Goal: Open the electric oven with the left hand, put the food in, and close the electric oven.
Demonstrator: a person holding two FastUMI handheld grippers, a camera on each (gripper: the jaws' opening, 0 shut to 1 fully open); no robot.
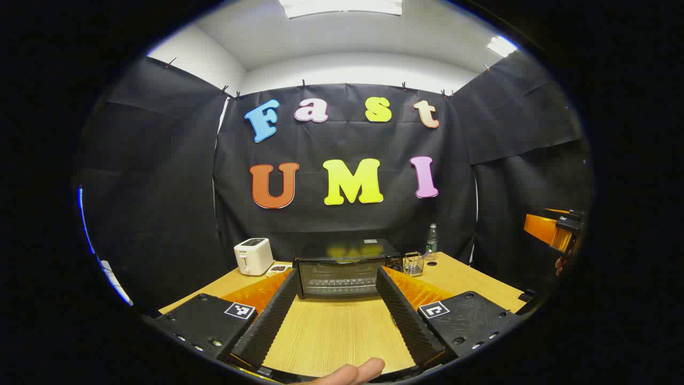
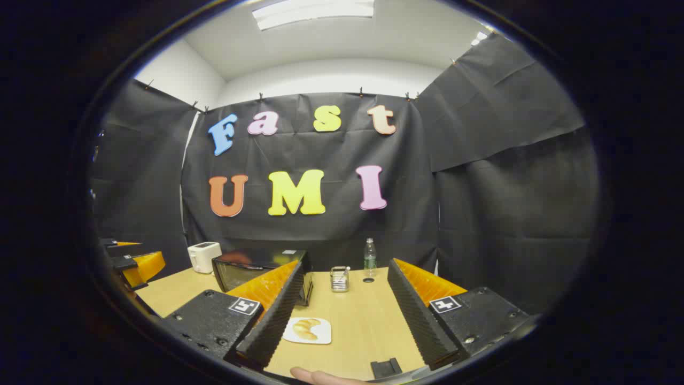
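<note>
The black electric oven (image 1: 342,274) stands with its glass door closed at the back of the wooden table (image 1: 331,342). My left gripper (image 1: 336,274) is open, held back from the oven and pointing straight at the door, nothing between its fingers. The food, pale pastries on a small white plate (image 2: 307,330), lies on the table just inside my right gripper's left finger. My right gripper (image 2: 344,266) is open and hovers over the table with nothing in it. The oven (image 2: 240,271) is to its left.
A white toaster (image 1: 253,255) stands left of the oven. A wire holder (image 2: 339,279) and a water bottle (image 2: 369,256) stand to the oven's right. A small black block (image 2: 386,368) lies near the front edge. The other gripper (image 1: 556,231) shows far right.
</note>
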